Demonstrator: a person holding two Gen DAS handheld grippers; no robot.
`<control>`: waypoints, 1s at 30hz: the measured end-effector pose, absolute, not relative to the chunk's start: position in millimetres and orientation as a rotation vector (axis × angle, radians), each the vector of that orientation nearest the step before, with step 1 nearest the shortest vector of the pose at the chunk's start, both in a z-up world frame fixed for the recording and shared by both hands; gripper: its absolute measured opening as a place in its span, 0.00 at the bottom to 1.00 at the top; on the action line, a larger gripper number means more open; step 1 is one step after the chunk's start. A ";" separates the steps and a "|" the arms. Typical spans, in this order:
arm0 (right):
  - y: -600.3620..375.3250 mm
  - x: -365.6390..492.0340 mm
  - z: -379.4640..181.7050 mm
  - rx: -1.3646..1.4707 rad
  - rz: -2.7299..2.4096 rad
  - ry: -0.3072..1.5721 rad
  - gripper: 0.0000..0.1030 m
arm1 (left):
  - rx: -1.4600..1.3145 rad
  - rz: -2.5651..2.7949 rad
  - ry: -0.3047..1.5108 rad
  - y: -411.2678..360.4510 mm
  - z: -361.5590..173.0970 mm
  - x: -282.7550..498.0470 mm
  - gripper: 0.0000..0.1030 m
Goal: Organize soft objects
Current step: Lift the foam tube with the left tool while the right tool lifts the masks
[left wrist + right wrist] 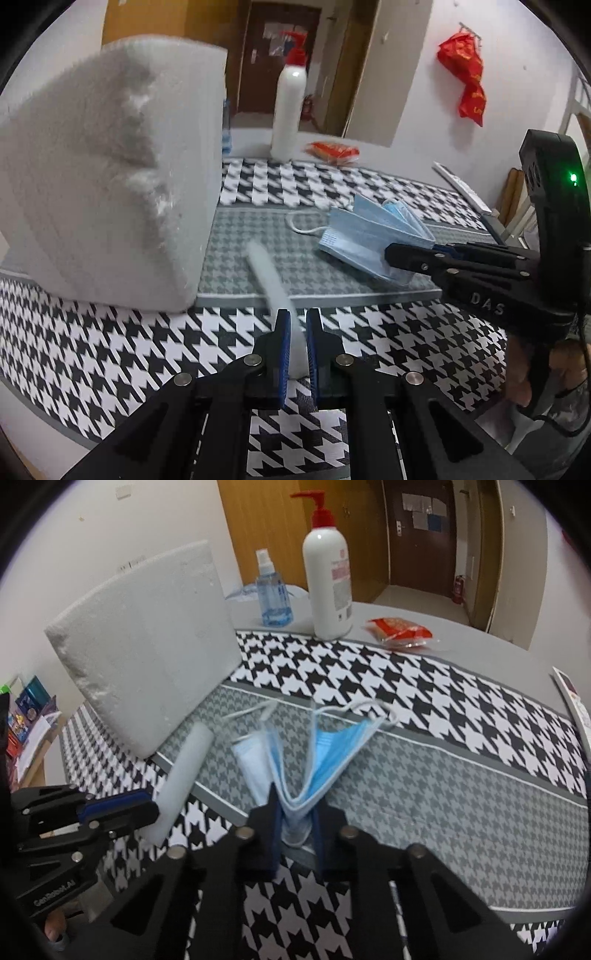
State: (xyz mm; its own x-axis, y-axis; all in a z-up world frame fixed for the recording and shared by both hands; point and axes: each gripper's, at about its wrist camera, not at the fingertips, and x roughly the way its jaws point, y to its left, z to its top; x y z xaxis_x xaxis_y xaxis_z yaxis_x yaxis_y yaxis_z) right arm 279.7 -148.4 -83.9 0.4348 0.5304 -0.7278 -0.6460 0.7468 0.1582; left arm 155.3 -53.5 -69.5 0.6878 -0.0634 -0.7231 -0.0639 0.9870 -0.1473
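Left wrist view: left tongs (296,334) clamp a white foam strip (271,284) angled over the houndstooth-covered surface (369,343). Right tongs (295,821) pinch a fanned bundle of blue pleated face masks (317,760). A large white foam block (107,177) stands left.

The big white foam block (144,646) stands tilted on the left of the houndstooth mat (461,775), walling off that side; the pump bottle (327,583), spray bottle (271,590) and red packet (400,631) line the far edge; the mat's right half lies open for passage.
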 end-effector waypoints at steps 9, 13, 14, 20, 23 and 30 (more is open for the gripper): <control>-172.5 269.0 -61.7 -0.075 0.687 0.768 0.14 | -0.109 0.025 0.780 -52.8 -62.2 146.9 0.07; -173.2 263.5 -60.6 -0.085 0.684 0.758 0.14 | -0.106 0.044 0.805 -53.5 -65.2 151.9 0.07; -173.6 262.6 -60.3 -0.080 0.686 0.758 0.14 | -0.106 0.049 0.808 -54.1 -66.3 153.0 0.08; -176.6 259.6 -60.3 -0.075 0.693 0.753 0.14 | -0.127 0.067 0.851 -58.7 -76.2 164.9 0.50; -179.2 259.9 -61.0 -0.063 0.696 0.752 0.14 | -0.124 0.087 0.864 -59.8 -79.9 170.2 0.52; -186.1 256.9 -59.2 -0.047 0.709 0.738 0.14 | -0.151 0.151 0.929 -55.4 -90.6 183.2 0.43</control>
